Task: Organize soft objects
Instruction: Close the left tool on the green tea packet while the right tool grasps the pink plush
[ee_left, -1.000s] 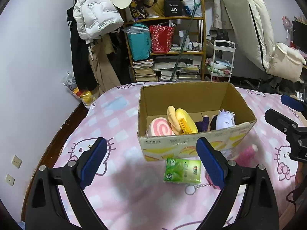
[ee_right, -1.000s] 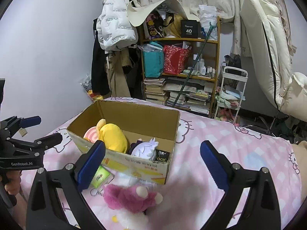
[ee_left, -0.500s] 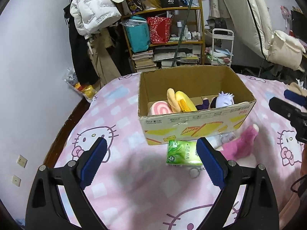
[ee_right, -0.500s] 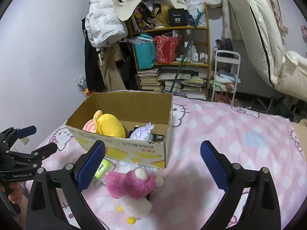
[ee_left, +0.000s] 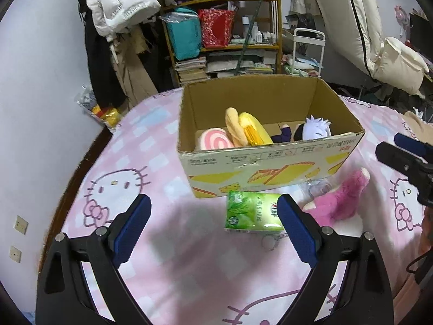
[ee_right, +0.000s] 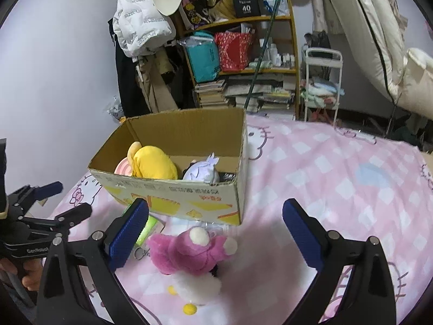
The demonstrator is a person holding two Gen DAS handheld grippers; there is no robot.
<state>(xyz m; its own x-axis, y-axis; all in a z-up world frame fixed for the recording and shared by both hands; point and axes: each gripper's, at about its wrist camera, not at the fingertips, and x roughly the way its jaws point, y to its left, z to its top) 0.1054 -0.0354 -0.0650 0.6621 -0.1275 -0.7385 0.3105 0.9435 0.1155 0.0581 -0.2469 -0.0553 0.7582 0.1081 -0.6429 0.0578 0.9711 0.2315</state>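
Note:
An open cardboard box point(ee_left: 270, 168) point(ee_right: 189, 197) sits on the pink bedspread. It holds a pink swirl plush point(ee_left: 213, 142), a yellow plush point(ee_left: 249, 131) point(ee_right: 154, 162) and a white-haired doll point(ee_left: 316, 130) point(ee_right: 201, 172). A green tissue pack point(ee_left: 253, 211) lies in front of the box. A pink and white plush point(ee_right: 194, 252) point(ee_left: 341, 203) lies beside it. My left gripper point(ee_left: 213, 227) is open and empty, above the tissue pack. My right gripper point(ee_right: 216, 233) is open and empty, above the pink plush.
A keychain point(ee_left: 270, 242) lies by the tissue pack. The pink Hello Kitty bedspread point(ee_right: 338, 178) extends right. A cluttered bookshelf point(ee_right: 243, 62), hanging coats point(ee_right: 140, 27) and a white trolley point(ee_right: 322, 81) stand behind the bed. The wall is on the left.
Both grippers have pulled back and tilted down. The box sits higher in the views and the tissue pack and pink plush show more fully. Both stay open.

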